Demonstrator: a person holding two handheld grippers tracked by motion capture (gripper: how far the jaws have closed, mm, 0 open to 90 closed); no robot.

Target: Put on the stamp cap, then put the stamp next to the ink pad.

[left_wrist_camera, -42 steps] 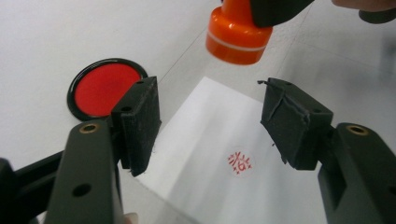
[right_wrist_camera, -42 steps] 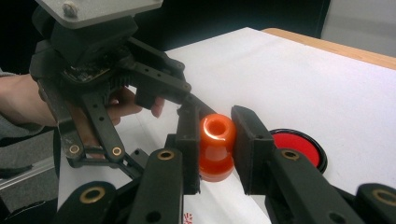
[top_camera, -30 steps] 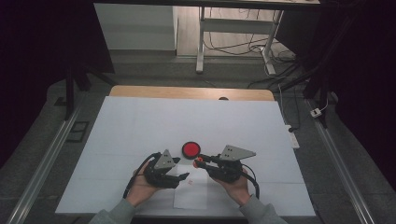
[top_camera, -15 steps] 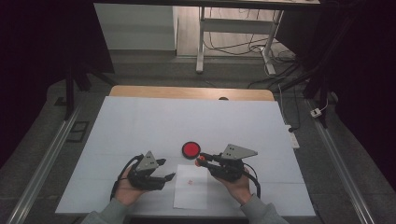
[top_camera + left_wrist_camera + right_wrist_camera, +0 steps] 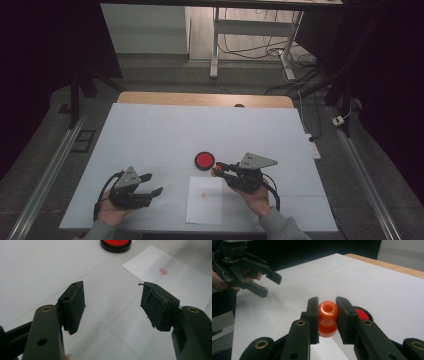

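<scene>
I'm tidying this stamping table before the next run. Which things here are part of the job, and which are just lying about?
Part of the job:
- orange stamp, clamped in the right gripper
- red ink pad
- paper sheet with a red mark
- left gripper, open, holding nothing

Lying about:
- white adapter on the floor
- cables under the far desk

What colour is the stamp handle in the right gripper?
Glossy orange stamp handle, clearest in the right gripper view, clamped by the right gripper.
</scene>
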